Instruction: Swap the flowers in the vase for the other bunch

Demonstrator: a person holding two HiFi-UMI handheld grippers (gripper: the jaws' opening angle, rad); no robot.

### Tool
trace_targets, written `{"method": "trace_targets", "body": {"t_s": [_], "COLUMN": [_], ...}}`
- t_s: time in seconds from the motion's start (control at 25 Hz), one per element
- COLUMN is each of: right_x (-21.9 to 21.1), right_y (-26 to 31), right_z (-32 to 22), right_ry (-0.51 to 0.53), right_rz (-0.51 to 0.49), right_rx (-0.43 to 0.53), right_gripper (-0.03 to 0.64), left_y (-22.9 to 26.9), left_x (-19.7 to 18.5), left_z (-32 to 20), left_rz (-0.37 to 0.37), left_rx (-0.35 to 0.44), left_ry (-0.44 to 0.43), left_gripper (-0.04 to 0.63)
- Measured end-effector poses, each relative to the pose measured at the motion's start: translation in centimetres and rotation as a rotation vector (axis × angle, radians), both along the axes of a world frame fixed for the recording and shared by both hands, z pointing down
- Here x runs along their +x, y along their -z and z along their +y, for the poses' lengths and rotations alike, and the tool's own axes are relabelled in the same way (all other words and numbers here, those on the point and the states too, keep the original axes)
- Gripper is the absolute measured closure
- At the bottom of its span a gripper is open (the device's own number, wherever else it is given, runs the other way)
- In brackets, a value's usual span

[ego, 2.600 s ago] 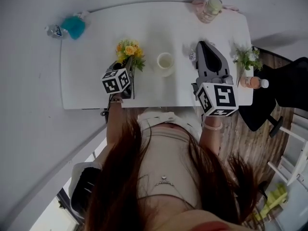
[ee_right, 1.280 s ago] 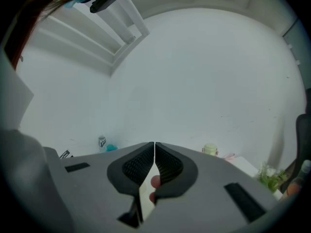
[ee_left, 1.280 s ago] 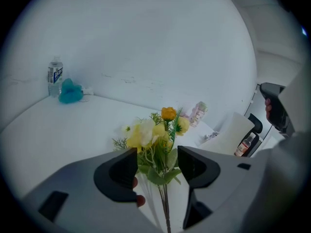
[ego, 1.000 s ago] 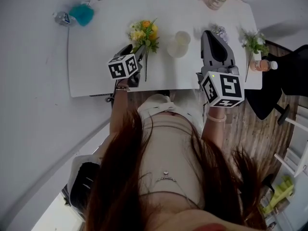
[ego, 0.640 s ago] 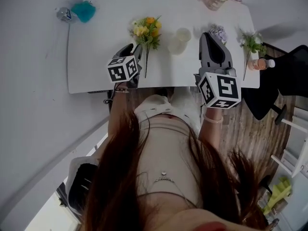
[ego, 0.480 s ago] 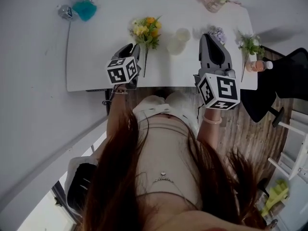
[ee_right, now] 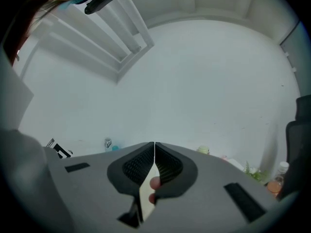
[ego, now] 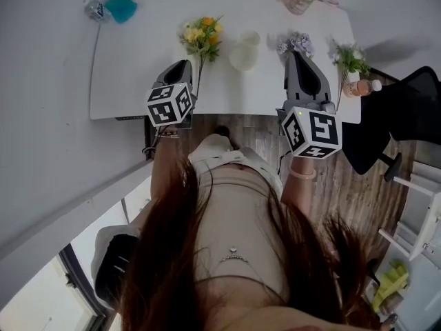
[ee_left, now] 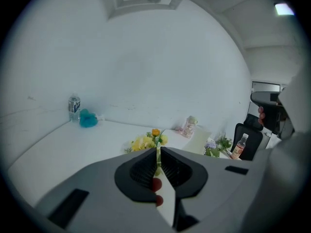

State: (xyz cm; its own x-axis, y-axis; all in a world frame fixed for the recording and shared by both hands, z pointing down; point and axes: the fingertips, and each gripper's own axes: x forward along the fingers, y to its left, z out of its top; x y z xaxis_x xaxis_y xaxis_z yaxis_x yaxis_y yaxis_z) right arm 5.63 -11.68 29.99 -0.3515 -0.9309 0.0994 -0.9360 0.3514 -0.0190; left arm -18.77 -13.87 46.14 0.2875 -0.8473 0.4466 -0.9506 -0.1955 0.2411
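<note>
We have the left gripper (ego: pixel 186 66) pinched down on the thin green stem (ego: pixel 198 74) of the yellow bunch (ego: pixel 202 34). Its jaws have just been closing, and the left gripper view shows the stem as a fine line in the narrow slit between the pads, with the blossoms just past the tips. The right gripper (ego: pixel 298 55) is fully closed with nothing between its jaws, and it hangs over the near right part of the table (ego: pixel 138 67). A purple sprig (ego: pixel 295 43) lies on the tabletop just beyond its tips. What matters for the coming move is where the vase (ego: pixel 242 52) sits. It stands upright between the two grippers, just to the right of the yellow blossoms, and nearer to the left gripper than to the right. From above its mouth looks empty to us. The bunch's long axis runs away from us, with blossoms at the far end and the cut end back beside the left jaws. We judge the stem has to be tipped upright, cut end down, and carried a short way right over the mouth. We cannot tell whether the bunch is clear of the table yet.
</note>
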Motion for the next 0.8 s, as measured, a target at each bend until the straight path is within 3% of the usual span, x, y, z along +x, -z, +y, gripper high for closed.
{"method": "trace_targets", "body": {"t_s": [0.8], "right_x": [5.1], "right_y": [-0.1], "right_z": [10.0], "right_ry": [0.012], "right_rz": [-0.039], "right_rx": [-0.002], "right_gripper": [0.589], "left_y": [6.1], "left_x": [5.5], "left_z": [10.4], "left_rz": [-0.018], "left_rx": [0.122], "left_ry": [0.003], "left_gripper": [0.591]}}
